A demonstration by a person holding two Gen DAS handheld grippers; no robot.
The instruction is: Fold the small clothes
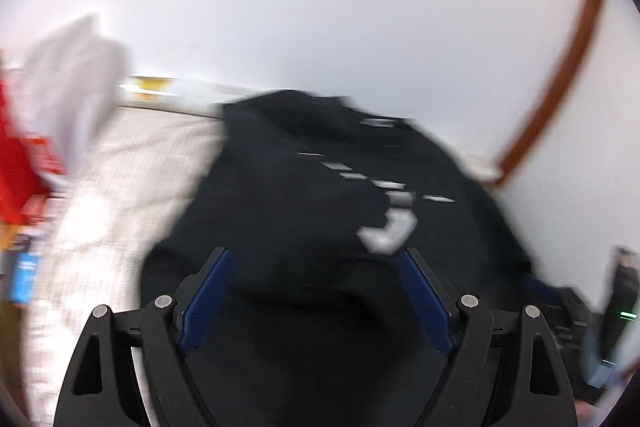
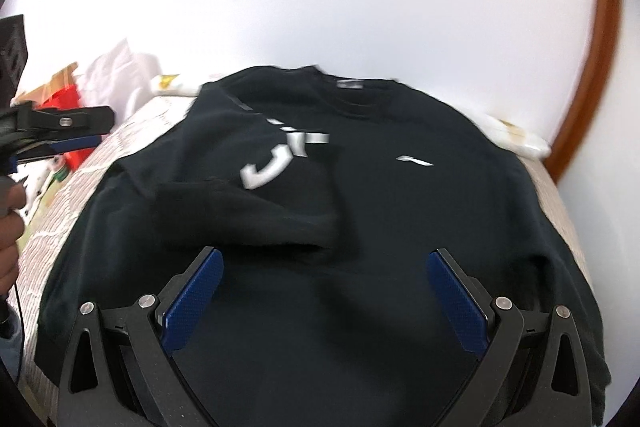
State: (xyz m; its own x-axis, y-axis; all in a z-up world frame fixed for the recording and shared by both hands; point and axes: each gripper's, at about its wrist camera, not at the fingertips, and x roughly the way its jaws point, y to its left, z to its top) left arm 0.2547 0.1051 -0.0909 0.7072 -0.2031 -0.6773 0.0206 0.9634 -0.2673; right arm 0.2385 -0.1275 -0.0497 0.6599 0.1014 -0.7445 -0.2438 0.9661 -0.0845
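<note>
Smearing from motion blur spoiled much of the left wrist view, so the red things (image 1: 16, 163) and the pale cloth (image 1: 76, 83) at the left edge of the bed (image 1: 120, 179) could not be made out as anything definite. That same view cut off the near part of the black shirt (image 1: 304, 195), and its white lettering (image 1: 388, 227) showed only as streaks. No box or basket could be told for certain in either view; the clutter by the left edge of the bed (image 2: 44, 227) was too blurred to sort.

From the right wrist view, the shirt (image 2: 400, 219) lay spread across the patterned bed cover, collar toward the far edge, with one sleeve (image 2: 248, 215) folded in across the chest so that its lettering (image 2: 280, 163) sat on top. A small white logo (image 2: 414, 160) showed on the chest.

Over the near hem, the right tongs (image 2: 324, 259) stood with jaws wide apart, nothing between the blue pads. Likewise spread and empty, the left tongs (image 1: 316, 259) pointed down at the shirt; in the right wrist view they (image 2: 80, 131) appeared at the left edge, held level above the bed cover by a hand (image 2: 10, 227) partly cut off by the frame.
</note>
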